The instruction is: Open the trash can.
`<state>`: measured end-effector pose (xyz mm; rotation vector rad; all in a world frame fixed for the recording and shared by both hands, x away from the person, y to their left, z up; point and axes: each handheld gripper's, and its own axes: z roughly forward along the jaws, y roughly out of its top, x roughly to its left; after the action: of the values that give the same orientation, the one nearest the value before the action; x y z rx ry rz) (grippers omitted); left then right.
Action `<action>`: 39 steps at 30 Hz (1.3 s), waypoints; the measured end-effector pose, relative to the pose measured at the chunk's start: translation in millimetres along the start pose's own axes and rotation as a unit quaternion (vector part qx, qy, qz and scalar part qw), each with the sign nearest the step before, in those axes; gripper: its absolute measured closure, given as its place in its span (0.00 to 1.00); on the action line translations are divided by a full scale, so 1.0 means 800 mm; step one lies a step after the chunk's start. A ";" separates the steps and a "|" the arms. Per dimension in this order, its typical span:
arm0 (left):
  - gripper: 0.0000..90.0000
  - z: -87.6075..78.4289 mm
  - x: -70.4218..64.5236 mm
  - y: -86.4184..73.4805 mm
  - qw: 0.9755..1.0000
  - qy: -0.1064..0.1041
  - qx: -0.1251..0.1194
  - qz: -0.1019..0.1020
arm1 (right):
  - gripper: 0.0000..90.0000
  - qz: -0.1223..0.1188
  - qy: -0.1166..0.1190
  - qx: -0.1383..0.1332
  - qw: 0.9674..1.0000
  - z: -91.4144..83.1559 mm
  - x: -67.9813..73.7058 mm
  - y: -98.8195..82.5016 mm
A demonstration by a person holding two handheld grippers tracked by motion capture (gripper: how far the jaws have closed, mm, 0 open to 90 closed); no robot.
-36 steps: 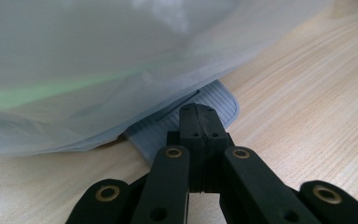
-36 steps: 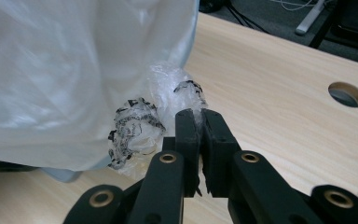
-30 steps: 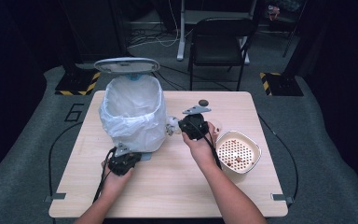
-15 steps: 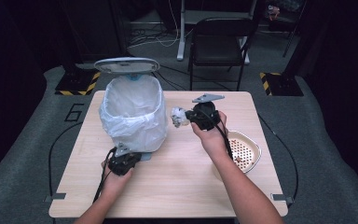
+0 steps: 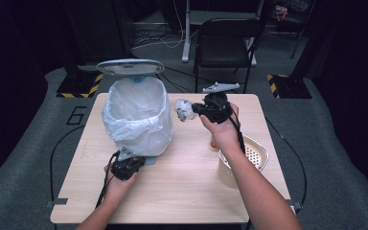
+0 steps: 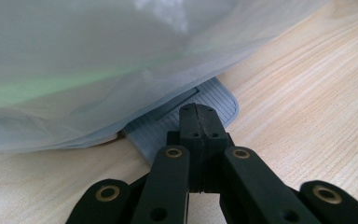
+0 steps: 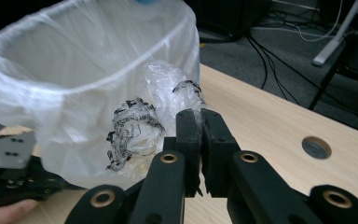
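Note:
A pedal bin (image 5: 136,115) lined with a white plastic bag (image 7: 74,84) stands on the left half of the wooden table (image 5: 182,191), its lid (image 5: 130,67) raised. My right gripper (image 5: 195,110) (image 7: 196,119) is held up in the air just right of the bin's rim, shut on a crumpled clear plastic wrapper (image 5: 184,109) (image 7: 144,121) with black print. My left gripper (image 5: 136,160) (image 6: 196,116) is low at the bin's foot, shut, its tips resting on the grey ribbed pedal (image 6: 182,116) under the bag's overhang.
A cream perforated basket (image 5: 244,160) sits at the table's right, partly behind my right forearm. A round cable hole (image 7: 316,147) lies in the tabletop. A black chair (image 5: 227,43) and cables stand on the floor beyond the far edge.
My right gripper has risen from the table and moved toward the bin's rim with the wrapper in it. The left gripper and the bin's raised lid have kept still.

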<state>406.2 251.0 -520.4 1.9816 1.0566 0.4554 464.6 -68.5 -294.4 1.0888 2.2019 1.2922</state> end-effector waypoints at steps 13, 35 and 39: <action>1.00 0.000 0.002 0.000 1.000 0.003 0.002 0.007 | 0.96 -0.043 0.041 -0.033 0.998 0.003 0.047 0.054; 1.00 0.000 0.003 0.001 1.000 0.001 0.005 0.006 | 0.72 -0.038 0.067 -0.026 0.997 0.085 0.091 0.060; 1.00 0.000 0.003 0.001 1.000 0.000 0.004 0.005 | 0.72 -0.047 0.058 -0.039 0.996 0.071 0.087 0.058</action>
<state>407.6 252.5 -520.2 1.9940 1.0510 0.4572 476.3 30.9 -278.8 0.8922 2.2361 1.4192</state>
